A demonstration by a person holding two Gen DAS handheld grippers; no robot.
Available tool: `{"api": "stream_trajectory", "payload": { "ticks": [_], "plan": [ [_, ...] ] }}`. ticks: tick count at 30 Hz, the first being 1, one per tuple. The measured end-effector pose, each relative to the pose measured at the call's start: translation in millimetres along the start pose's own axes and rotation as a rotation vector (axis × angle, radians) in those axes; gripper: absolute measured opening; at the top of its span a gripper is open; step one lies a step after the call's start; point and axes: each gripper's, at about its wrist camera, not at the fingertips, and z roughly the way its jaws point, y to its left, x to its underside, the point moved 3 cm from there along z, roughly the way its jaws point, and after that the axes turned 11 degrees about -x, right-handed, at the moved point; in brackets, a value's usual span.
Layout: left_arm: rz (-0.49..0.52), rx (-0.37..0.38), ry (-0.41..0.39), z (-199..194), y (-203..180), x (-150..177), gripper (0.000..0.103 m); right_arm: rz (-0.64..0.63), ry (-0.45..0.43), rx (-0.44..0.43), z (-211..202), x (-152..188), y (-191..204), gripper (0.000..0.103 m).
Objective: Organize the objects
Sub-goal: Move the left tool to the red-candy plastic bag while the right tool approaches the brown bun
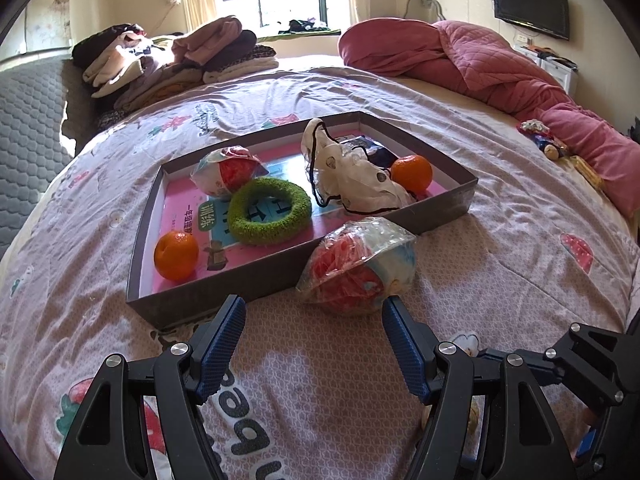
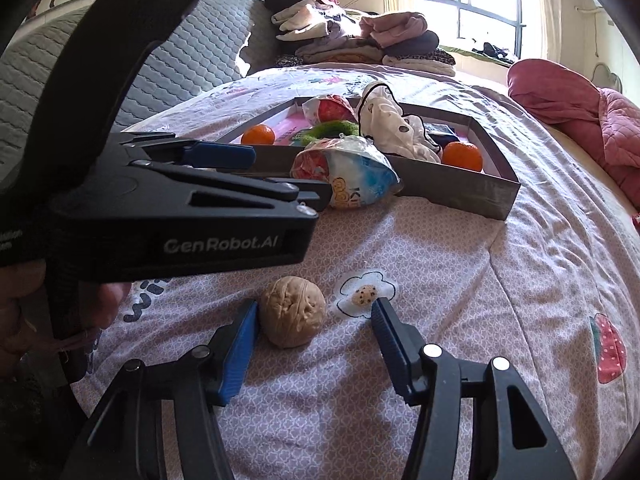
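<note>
A shallow grey box [image 1: 452,204] lies on the bed. It holds two oranges [image 1: 176,256], a green fuzzy ring [image 1: 270,212], a bagged red ball [image 1: 228,174] and a white spotted cloth [image 1: 352,176]. Outside the box's near wall lies a second bagged red ball [image 1: 356,268]. My left gripper [image 1: 314,308] stands open just short of it, the bag nearer the right finger; from the right wrist view the left gripper [image 2: 280,176] reaches toward the bag [image 2: 348,172]. A walnut [image 2: 292,312] sits on the sheet between the open fingers of my right gripper [image 2: 316,306], close against the left pad and apart from the right one.
Folded clothes [image 1: 172,60] are piled at the bed's far left. A pink quilt [image 1: 480,56] runs along the right side, with small items [image 1: 544,140] beside it. A grey padded surface [image 2: 168,68] borders the bed. A hand [image 2: 24,312] holds the left gripper.
</note>
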Motion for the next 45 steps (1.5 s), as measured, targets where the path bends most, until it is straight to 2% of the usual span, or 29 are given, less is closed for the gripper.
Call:
{"api": "stream_trajectory", "payload": {
  "ticks": [2, 17, 25, 31, 39, 45],
  "plan": [
    [-0.007, 0.026, 0.013, 3.6, -0.9, -0.4, 0.072, 0.002, 0.000, 0.000, 0.0, 0.1, -0.2, 0.057],
    [0.063, 0.066, 0.013, 13.5, -25.4, -6.1, 0.074, 0.007, 0.000, -0.004, 1.1, -0.8, -0.6, 0.057],
    [0.068, 0.085, 0.026, 19.1, -29.6, -7.9, 0.074, 0.005, -0.001, -0.007, 1.6, -0.9, -2.0, 0.040],
    [0.068, 0.091, 0.035, 22.6, -30.8, -8.3, 0.074, 0.016, -0.004, -0.017, 0.5, -1.4, -4.8, 0.034],
    [0.063, 0.106, 0.044, 26.5, -33.1, -8.9, 0.074, 0.024, -0.005, -0.021, -1.0, -1.5, -9.4, 0.034],
    [0.066, 0.111, 0.044, 28.3, -36.0, -9.1, 0.074, 0.033, -0.006, 0.013, -3.5, -3.5, -19.1, 0.034]
  ]
}}
